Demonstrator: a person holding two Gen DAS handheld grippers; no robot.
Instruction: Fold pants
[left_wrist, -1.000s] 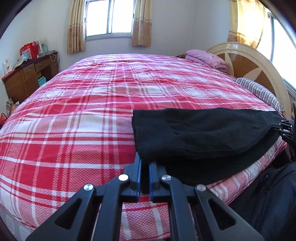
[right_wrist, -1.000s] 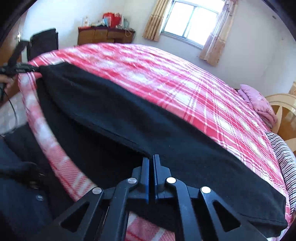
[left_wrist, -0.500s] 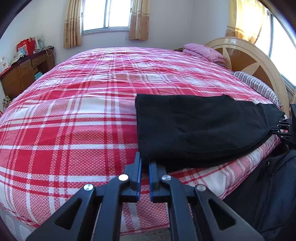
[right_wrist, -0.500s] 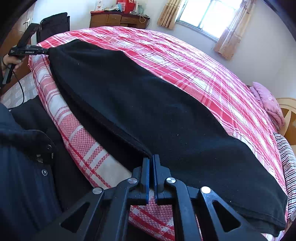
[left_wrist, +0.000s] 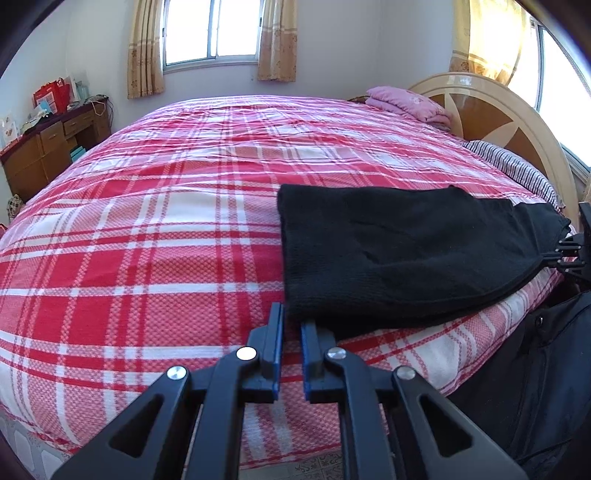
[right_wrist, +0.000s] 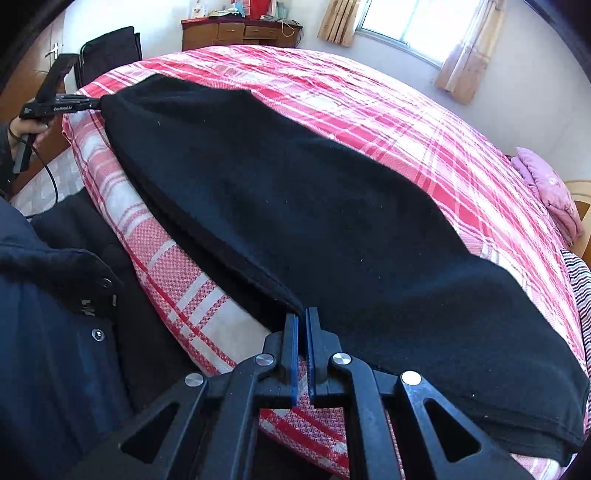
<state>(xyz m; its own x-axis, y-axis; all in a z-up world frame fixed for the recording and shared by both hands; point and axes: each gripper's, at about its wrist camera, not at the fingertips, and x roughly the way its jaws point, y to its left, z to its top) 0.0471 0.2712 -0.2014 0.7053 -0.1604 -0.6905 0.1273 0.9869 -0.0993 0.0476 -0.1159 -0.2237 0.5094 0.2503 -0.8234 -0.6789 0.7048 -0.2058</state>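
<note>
Black pants (left_wrist: 399, 254) lie folded lengthwise along the near edge of the red plaid bed (left_wrist: 155, 236). My left gripper (left_wrist: 291, 319) is shut on the near corner of the pants' left end. My right gripper (right_wrist: 303, 317) is shut on the near edge of the pants (right_wrist: 332, 229) at the other end, and it also shows at the right edge of the left wrist view (left_wrist: 567, 251). The left gripper shows in the right wrist view (right_wrist: 74, 103), holding the far end. The cloth is stretched between the two grippers.
A pink folded blanket (left_wrist: 410, 105) and a striped pillow (left_wrist: 517, 173) lie by the wooden headboard (left_wrist: 491, 118). A wooden dresser (left_wrist: 44, 144) stands left of the bed. The person's dark jacket (right_wrist: 44, 332) is close to the bed edge.
Both grippers have carried the pants' near edge farther onto the bed, so the hanging lower layer now lies on the mattress under the upper layer. Both grippers stayed shut.
</note>
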